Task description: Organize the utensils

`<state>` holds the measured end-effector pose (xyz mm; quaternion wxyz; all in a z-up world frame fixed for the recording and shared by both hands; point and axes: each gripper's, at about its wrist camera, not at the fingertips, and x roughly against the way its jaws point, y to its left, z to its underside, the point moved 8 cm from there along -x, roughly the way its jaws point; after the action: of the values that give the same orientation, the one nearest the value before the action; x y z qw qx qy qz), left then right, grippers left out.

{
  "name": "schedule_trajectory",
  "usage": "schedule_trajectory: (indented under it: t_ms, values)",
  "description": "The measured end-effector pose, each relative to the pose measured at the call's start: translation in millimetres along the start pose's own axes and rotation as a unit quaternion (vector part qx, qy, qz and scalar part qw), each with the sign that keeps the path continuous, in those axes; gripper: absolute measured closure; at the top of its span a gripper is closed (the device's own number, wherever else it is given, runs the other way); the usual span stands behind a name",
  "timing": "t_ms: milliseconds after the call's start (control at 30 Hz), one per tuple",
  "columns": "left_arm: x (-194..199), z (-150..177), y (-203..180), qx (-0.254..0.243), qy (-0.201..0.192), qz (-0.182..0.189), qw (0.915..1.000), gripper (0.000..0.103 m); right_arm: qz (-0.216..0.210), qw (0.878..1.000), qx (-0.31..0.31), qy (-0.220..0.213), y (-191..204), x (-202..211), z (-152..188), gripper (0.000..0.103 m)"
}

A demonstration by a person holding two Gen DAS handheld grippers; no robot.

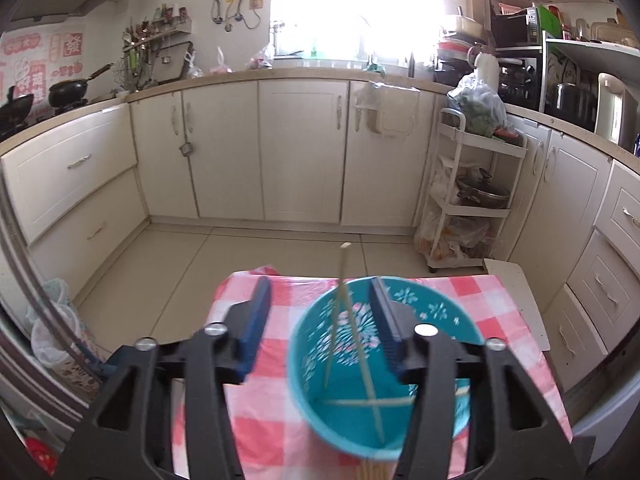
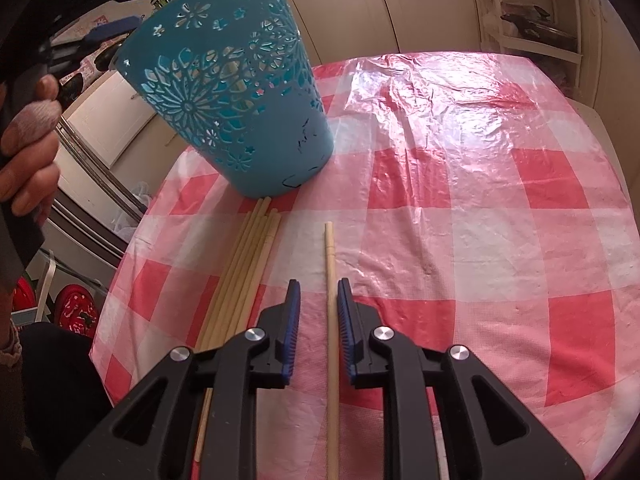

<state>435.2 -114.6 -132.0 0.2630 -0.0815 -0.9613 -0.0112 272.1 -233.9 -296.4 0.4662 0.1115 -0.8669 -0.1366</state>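
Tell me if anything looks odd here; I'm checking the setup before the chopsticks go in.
The blue basket sits tilted on the checked tablecloth, leaning rather than standing flat. Chopsticks inside it lie crossed. Dark crack-like marks show near its base.

Your left wrist camera sits above the blue basket (image 1: pixel 380 364), close over its mouth, looking down along the left gripper (image 1: pixel 320 300) and out across the kitchen floor to the cabinets (image 1: pixel 304 148). Your right wrist camera looks steeply down along the right gripper (image 2: pixel 318 300), close above the table (image 2: pixel 480 200). Both views share the basket and the checked tablecloth (image 2: pixel 400 184).
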Motion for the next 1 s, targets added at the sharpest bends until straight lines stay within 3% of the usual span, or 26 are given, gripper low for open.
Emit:
schedule_trajectory:
  t_ms: [133,200,300,400,467,533,600,800,1000]
  values:
    - [45,10,29,0.009,-0.025,-0.025,0.9993,0.023,-0.004,1.0,0.006,0.012,1,-1,0,0.083]
    - [62,19,47,0.014,-0.041,-0.047,0.998,0.018,-0.006,1.0,0.008,0.015,1,-1,1,0.084]
    - [65,39,75,0.028,-0.037,-0.072,0.9963,0.018,0.014,0.999,0.037,0.019,6,0,5,0.084]
    - [48,60,96,0.044,0.0,-0.096,0.9945,0.018,0.061,0.993,0.101,0.017,16,-2,9,0.086]
    - [37,67,102,0.065,0.03,-0.075,0.9946,0.018,0.092,0.986,0.139,0.011,23,-4,12,0.086]
    - [32,69,106,0.065,0.04,-0.083,0.9936,0.018,0.1,0.985,0.141,0.009,23,-5,11,0.087]
    - [29,72,108,0.065,0.047,-0.081,0.9935,0.018,0.103,0.986,0.128,0.01,19,-5,10,0.097]
    - [18,88,109,0.089,0.089,-0.06,0.9902,0.016,0.036,0.999,0.031,0.017,10,17,18,0.097]
    - [17,94,115,0.107,0.101,-0.051,0.9877,0.016,-0.065,0.997,-0.018,-0.026,36,70,2,0.097]
